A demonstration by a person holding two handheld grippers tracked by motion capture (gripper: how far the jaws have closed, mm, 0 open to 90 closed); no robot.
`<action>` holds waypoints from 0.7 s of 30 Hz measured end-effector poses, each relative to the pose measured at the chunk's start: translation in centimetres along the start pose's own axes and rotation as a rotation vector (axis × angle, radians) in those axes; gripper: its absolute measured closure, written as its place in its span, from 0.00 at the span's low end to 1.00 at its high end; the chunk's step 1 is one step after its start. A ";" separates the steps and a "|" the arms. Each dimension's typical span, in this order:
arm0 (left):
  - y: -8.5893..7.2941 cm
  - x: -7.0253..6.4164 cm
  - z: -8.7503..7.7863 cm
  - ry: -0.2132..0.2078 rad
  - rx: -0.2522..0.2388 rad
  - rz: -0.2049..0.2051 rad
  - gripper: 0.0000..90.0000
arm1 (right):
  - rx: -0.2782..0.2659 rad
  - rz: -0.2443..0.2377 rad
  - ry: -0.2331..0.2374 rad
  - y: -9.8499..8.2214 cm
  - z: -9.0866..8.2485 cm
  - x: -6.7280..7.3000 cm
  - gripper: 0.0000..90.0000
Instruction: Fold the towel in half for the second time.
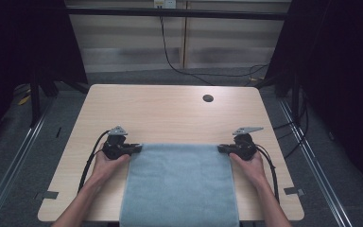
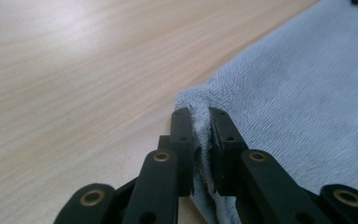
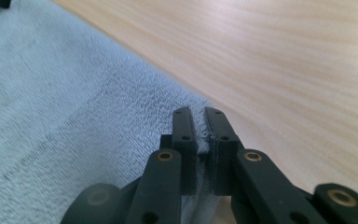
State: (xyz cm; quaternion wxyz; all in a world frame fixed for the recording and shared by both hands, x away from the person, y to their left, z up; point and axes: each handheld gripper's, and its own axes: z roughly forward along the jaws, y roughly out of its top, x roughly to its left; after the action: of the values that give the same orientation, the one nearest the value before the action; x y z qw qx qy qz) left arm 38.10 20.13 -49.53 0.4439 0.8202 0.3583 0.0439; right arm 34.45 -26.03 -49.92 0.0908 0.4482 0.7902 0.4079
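Left tongs (image 1: pixel 138 148) pinch the far left corner of the grey-blue towel (image 1: pixel 179 184) (cloth bunched between the jaws). Towel lies flat on the table (image 1: pixel 170 113), near edge overhanging. Right tongs (image 1: pixel 220 148) clamp the far right corner.

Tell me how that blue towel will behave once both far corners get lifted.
The towel will likely sag between the left gripper and right gripper: its pinched corner already crumples in the left gripper view. Its fuzzy pile probably resists slipping. It looks fairly thick, so perhaps a little weighty, and its near end overhangs the table.
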 end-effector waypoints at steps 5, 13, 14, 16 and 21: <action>1.3 -0.2 -1.4 -0.010 -0.078 0.017 0.91 | -0.056 -0.001 0.014 1.1 -1.1 0.2 0.94; 5.9 0.4 -3.4 0.027 -0.178 0.019 0.91 | -0.157 -0.033 -0.006 6.1 -3.6 0.1 0.94; 6.6 0.5 -3.7 0.036 -0.194 0.019 0.91 | -0.173 -0.039 -0.014 6.8 -3.9 -0.1 0.94; 8.0 0.7 -4.4 0.042 -0.220 0.020 0.91 | -0.199 -0.032 -0.029 8.1 -4.4 -0.4 0.94; 10.7 1.0 -5.4 0.045 -0.267 0.037 0.91 | -0.252 -0.035 -0.047 10.8 -5.1 -0.9 0.95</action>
State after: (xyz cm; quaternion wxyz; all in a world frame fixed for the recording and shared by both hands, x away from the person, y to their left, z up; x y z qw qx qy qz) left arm 42.63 20.79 -38.44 0.5399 0.7591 0.3441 0.1177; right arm 39.24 -26.75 -38.90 0.1720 0.4285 0.7381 0.4919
